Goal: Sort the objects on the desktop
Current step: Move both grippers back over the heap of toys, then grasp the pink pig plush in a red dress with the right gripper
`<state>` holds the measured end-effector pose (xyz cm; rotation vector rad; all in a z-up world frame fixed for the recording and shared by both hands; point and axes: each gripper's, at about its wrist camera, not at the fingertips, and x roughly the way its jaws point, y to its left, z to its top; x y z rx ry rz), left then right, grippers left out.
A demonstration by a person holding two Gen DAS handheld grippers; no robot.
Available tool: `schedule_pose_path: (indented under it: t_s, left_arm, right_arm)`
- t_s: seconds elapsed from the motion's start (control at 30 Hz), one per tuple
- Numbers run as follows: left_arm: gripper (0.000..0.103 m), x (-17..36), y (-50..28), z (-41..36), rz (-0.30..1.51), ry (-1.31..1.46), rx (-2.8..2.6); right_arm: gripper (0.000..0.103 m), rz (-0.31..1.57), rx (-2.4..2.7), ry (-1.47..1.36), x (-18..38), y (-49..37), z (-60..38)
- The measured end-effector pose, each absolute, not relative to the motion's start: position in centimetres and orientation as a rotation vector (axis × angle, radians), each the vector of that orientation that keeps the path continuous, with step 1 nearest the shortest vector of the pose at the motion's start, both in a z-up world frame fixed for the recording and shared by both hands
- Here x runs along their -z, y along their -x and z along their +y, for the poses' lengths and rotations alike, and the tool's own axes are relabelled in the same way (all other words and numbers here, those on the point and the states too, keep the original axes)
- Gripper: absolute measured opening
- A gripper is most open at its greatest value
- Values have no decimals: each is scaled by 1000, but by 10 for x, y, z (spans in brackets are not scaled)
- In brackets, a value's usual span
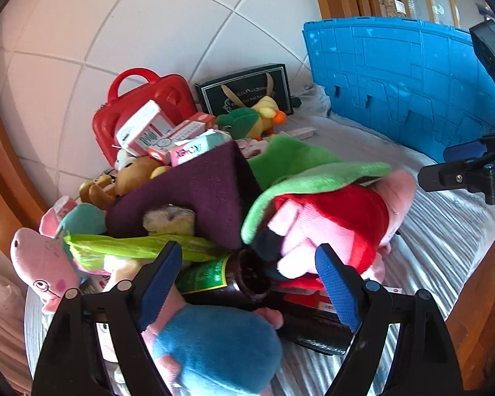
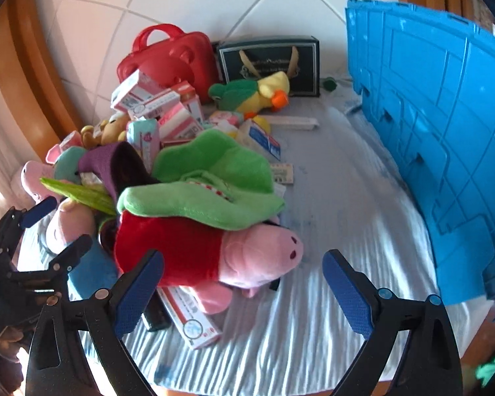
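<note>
Left tongs (image 1: 249, 283) wide, empty, over dark bottle (image 1: 244, 280) & blue plush (image 1: 214, 346); right tongs (image 2: 244, 292) wide, empty, near red-dressed pig plush (image 2: 214, 257) on worktop (image 2: 346, 231).

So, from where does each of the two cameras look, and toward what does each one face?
Left wrist: sits on the left gripper, angled down at the brown bottle and blue plush; its own open fingers show, with the right gripper at right.
Right wrist: sits on the right gripper, angled down at the pink pig plush; its open fingers show, with the left gripper at left.
Shared: red case, blue crate, the pile.
</note>
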<state>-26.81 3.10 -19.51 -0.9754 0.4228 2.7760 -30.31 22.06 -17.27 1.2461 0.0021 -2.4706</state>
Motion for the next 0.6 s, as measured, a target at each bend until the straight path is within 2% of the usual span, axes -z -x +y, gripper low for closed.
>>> schedule_pose_path:
  t_s: [0.37,0.5,0.6]
  left_arm:
    - [83,220,249,86,363,1004,-2677]
    - [83,226,251,106,401,969,-2670]
    - [68,231,257,114,407,966,-2660]
  right_arm:
    - [98,-23,2407,-1277,199,311,245]
    - [98,-47,2374,-1289,210,317,249]
    - [94,-115,2344,-1316,220,329,253]
